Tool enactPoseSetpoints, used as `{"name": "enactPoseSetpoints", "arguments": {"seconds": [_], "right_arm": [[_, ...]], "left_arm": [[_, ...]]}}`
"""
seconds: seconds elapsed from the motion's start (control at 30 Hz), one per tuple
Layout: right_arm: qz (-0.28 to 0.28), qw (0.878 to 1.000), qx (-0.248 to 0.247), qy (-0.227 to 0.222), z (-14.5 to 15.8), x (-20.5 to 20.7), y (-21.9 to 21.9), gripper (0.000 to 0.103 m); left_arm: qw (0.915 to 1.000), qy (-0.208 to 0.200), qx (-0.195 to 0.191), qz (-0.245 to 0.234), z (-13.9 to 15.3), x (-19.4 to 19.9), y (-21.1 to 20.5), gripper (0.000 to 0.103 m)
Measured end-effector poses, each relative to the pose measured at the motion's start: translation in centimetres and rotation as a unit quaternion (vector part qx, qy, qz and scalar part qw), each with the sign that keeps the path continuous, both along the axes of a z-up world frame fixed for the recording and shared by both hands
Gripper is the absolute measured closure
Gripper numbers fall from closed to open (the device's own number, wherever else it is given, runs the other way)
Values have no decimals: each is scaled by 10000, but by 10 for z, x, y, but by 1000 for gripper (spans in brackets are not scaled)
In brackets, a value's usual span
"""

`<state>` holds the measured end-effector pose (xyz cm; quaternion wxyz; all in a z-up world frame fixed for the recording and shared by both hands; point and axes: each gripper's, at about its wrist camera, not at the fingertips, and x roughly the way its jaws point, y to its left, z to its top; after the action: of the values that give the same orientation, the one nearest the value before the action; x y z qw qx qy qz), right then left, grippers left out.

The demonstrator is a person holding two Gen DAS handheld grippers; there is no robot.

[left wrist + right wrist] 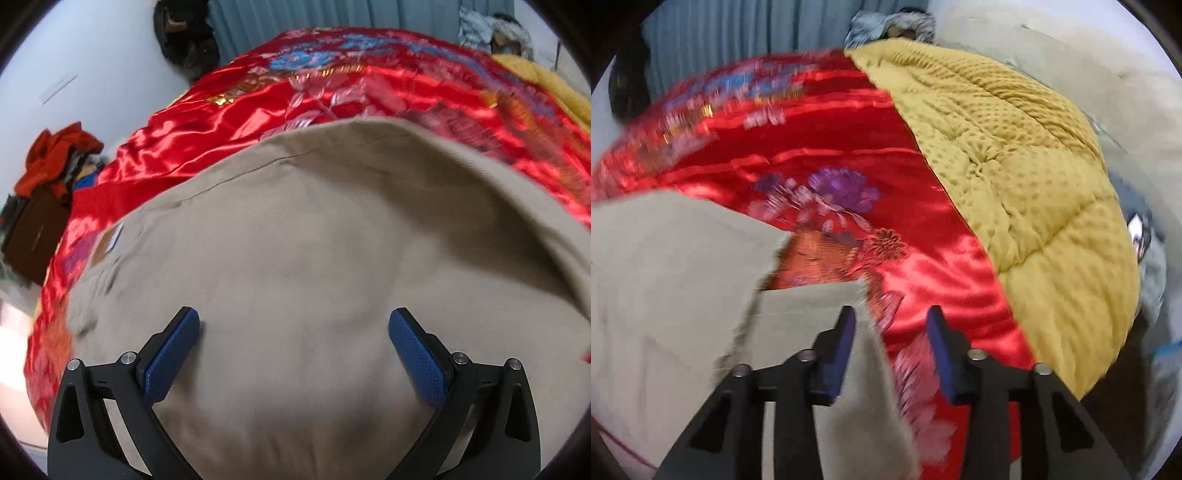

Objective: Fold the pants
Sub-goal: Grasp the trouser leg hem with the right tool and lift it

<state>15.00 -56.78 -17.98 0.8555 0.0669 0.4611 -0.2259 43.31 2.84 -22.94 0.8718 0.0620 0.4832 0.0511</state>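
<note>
Left wrist view looks down on khaki pants [314, 240], a broad smooth expanse of twill-like cloth with a thin seam line and a small label patch near its left side, spread over a glossy red satin bedspread [177, 147] embroidered with pink and blue flowers. The left gripper [294, 323] hangs over the cloth with its two blue, knurled pads [170, 356] spread wide and nothing pinched between them.

Right wrist view, blurred, shows a frayed hem of the pants [827, 387] lying toward the bed's near edge, with the right gripper [891, 318] over it, half spread; the hem lies against the left pad, the other pad stands clear over the satin bedspread [923, 240], so nothing is clamped. A mustard-yellow quilted blanket [1034, 203], puckered and dimpled, covers the bed's right side.
</note>
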Motion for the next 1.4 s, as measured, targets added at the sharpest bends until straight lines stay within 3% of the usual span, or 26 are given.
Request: {"name": "enactPoseSetpoints", "arguments": {"seconds": [0.07, 0.2, 0.3, 0.4, 0.5, 0.6, 0.7, 0.77, 0.83, 0.97, 1.1, 1.2, 1.3, 1.33, 1.4], "right_arm": [[251, 9992, 159, -261, 13, -18, 25, 48], [1166, 9882, 842, -532, 12, -17, 87, 43], [1741, 9715, 1562, -390, -6, 2, 130, 43], [1902, 9509, 2437, 162, -38, 23, 153, 43], [1558, 9592, 2285, 583, -52, 19, 136, 44], [794, 9697, 2244, 547, -56, 1, 81, 44], [-167, 9810, 1792, 723, -59, -24, 19, 44], [-537, 9805, 1701, 822, -61, -36, -6, 43], [-881, 9796, 1577, 886, -57, -47, -18, 43], [-818, 9873, 1268, 500, -29, -49, 1, 43], [-162, 9908, 1325, -216, 2, -24, 57, 43], [612, 9779, 1859, -741, 13, 6, 109, 41], [1335, 9460, 2823, -863, -8, 37, 158, 38], [1397, 9389, 3021, -874, -15, 45, 168, 38], [1253, 9279, 3401, -876, -36, 68, 177, 38]], "left_arm": [[9989, -102, -416, -191, 15, -36, -7, 1], [9948, -18, -661, -775, 15, -105, -35, 0], [9909, 544, -561, -1094, -19, -138, -44, 0], [9916, 394, -449, -1144, -23, -156, -31, 0], [9913, 495, -427, -1146, -16, -155, -14, 0], [9921, 452, -126, -1161, -11, -159, -2, 0], [9932, 461, -98, -1066, -7, -163, 6, 0], [9950, 443, -33, -892, 0, -165, 6, 1], [9962, 228, -249, -809, 17, -167, 6, 1], [9950, -308, -592, -740, 47, -161, -1, 1], [9941, -594, -687, -588, 49, -133, -7, 1], [9953, -519, -739, -356, 25, -115, -5, 1], [9974, -164, -673, -206, -11, -105, -2, 1], [9974, -49, -704, -171, -23, -104, 0, 0], [9968, -270, -725, -204, -28, -109, 2, 0]]}}
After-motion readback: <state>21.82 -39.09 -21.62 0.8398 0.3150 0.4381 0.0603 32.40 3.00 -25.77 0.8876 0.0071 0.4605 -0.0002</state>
